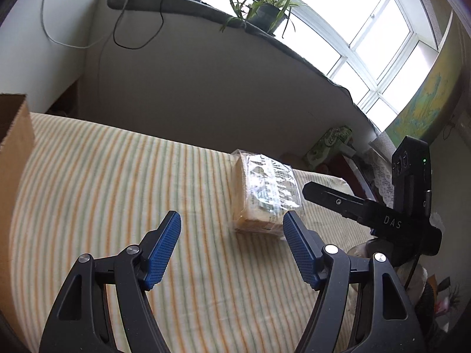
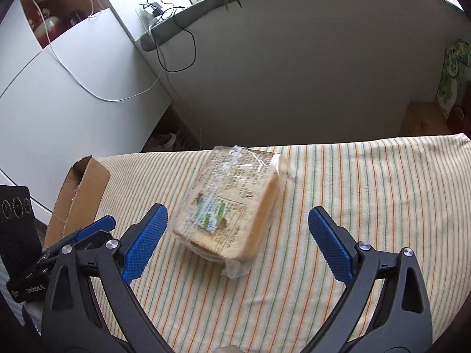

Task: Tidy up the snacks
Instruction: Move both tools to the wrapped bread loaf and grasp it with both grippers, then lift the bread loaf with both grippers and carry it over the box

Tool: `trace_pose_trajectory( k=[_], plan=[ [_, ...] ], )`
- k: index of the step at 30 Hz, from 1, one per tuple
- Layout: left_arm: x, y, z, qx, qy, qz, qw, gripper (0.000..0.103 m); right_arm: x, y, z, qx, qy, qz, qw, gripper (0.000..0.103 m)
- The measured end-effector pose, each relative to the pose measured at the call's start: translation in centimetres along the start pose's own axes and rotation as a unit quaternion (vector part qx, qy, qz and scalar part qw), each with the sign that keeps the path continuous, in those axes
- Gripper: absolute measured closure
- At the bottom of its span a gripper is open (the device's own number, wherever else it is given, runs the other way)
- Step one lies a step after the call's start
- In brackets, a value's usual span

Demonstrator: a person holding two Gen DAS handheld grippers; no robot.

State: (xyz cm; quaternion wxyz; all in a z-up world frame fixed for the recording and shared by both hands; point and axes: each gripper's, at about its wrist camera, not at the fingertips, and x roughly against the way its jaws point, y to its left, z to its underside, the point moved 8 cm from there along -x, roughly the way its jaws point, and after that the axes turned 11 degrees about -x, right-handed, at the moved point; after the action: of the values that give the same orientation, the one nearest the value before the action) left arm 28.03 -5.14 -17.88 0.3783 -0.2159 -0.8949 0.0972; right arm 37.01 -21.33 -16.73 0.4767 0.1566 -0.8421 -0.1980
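Note:
A wrapped sandwich in clear printed plastic point(image 1: 265, 194) lies on the striped tablecloth point(image 1: 103, 176); it also shows in the right wrist view point(image 2: 232, 206). My left gripper point(image 1: 232, 226) is open and empty, with the sandwich just ahead of its right fingertip. My right gripper point(image 2: 238, 223) is open and empty, hovering just short of the sandwich, which lies ahead between the fingers. The right gripper also shows in the left wrist view point(image 1: 368, 209), to the right of the sandwich. A brown cardboard box point(image 2: 79, 194) stands open at the table's left; it also shows in the left wrist view point(image 1: 14, 158).
A grey wall with a dark sill point(image 1: 206, 14) stands behind the table, with a potted plant point(image 1: 268, 8) and cables on it. A green printed bag point(image 1: 332, 144) stands past the table's far right corner. White cabinets point(image 2: 59, 88) are at the left.

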Motion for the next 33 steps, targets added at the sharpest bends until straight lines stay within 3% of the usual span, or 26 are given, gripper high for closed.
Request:
trace_pose_trajectory(
  k=[7,9,11,17,21,33],
  plan=[
    [-4.0,-0.9,-0.9,-0.011,0.022,0.009,0.9997,0.033,-2.3,-1.4,-0.3,-0.059,0.036,-0.052,0.996,0.006],
    [-4.7,-1.0,-0.8,-0.011,0.03,0.013,0.9994,0.034,-2.7,-1.8,-0.3,-0.075,0.045,-0.062,0.994,0.014],
    [-5.5,-1.0,-0.6,-0.005,0.04,0.023,0.9989,0.051,-3.3,-2.0,-0.1,-0.082,0.056,-0.068,0.993,0.031],
    [-7.1,-0.6,-0.5,0.032,0.053,0.056,0.9965,0.058,-4.0,-1.2,0.3,-0.068,0.066,-0.073,0.993,0.044],
    [-7.6,-1.6,-0.9,0.032,0.053,0.077,0.9951,0.064,-4.2,-0.8,0.2,-0.064,0.064,-0.074,0.993,0.045],
    [-5.9,-3.3,-1.0,-0.007,0.036,0.032,0.9988,0.066,-3.3,1.0,0.7,-0.055,0.065,-0.092,0.992,0.048]
  ],
)
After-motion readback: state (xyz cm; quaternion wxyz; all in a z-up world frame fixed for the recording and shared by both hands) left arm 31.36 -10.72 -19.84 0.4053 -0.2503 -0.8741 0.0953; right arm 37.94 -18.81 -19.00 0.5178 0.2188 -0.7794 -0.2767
